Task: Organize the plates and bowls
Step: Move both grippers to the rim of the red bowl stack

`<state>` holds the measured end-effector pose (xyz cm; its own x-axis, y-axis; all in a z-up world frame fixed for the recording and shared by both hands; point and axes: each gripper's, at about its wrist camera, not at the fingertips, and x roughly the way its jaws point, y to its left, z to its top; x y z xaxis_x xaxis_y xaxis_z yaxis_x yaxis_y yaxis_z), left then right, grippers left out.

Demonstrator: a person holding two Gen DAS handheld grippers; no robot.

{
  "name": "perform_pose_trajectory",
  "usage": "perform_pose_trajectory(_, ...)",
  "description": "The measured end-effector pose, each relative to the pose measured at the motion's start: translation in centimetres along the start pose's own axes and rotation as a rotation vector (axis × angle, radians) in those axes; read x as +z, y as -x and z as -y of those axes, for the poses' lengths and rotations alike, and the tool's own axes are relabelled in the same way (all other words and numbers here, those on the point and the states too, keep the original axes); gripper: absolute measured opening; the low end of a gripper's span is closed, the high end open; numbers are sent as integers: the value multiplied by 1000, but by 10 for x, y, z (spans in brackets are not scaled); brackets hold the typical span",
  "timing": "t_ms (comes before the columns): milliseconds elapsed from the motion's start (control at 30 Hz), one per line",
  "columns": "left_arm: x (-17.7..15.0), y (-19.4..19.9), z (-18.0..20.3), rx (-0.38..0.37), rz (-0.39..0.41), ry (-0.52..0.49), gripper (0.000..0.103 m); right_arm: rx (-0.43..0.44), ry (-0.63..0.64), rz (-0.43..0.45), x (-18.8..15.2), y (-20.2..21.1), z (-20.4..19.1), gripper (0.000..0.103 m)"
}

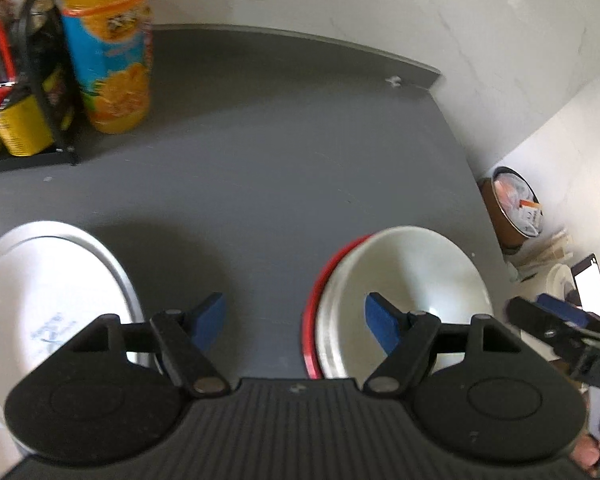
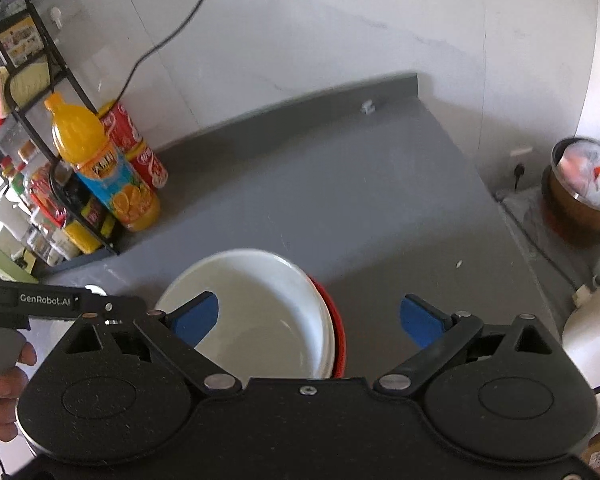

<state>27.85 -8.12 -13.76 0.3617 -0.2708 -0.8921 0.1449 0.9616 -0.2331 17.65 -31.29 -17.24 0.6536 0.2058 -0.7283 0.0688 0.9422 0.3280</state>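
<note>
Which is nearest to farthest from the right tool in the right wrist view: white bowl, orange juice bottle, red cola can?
From the right tool:
1. White bowl, just ahead, under its left finger.
2. Orange juice bottle, far left on the grey counter.
3. Red cola can, behind the bottle, by the wall.

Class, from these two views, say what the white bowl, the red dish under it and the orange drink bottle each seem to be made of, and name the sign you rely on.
White bowl: probably glazed ceramic, possibly melamine; smooth, glossy, with soft highlights.
Red dish: only its rim shows; glossy, plastic or glazed ceramic, cannot tell.
Orange drink bottle: clear plastic, likely; the juice shows through, with a printed film label.
</note>
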Motion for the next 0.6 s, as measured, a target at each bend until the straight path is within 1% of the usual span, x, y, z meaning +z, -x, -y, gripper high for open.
perform_pose_trajectory(100, -3, -10, 11, 21, -3, -5, 75, 17, -20, -43, -5, -11, 8, 92)
perform_pose_trajectory(167, -5, -16, 15, 33, -10, 10, 75, 29, -31, -72, -9, -19, 12, 90)
perform_pose_trajectory(233, -6, -23, 14, 34, -22, 33, 75, 44, -30, -96, -13, -25, 14, 90)
perform_pose_trajectory(333, -12, -29, 17, 56, -31, 44, 74, 60, -39, -125, -17, -32, 18, 90)
perform_pose_trajectory(400, -14, -35, 17, 52, -49, 60, 72, 71, -51, -149, -21, -39, 22, 82)
perform_pose_trajectory(467, -18, -40, 16, 41, -63, 97, 71, 70, -66, -174, -25, -46, 25, 80)
perform_pose_trajectory(533, -20, -44, 17, 42, -69, 111, 69, 60, -82, -202, -29, -54, 29, 77)
perform_pose_trajectory(600, -21, -49, 16, 41, -80, 131, 62, 65, -97, -224, -33, -59, 32, 70)
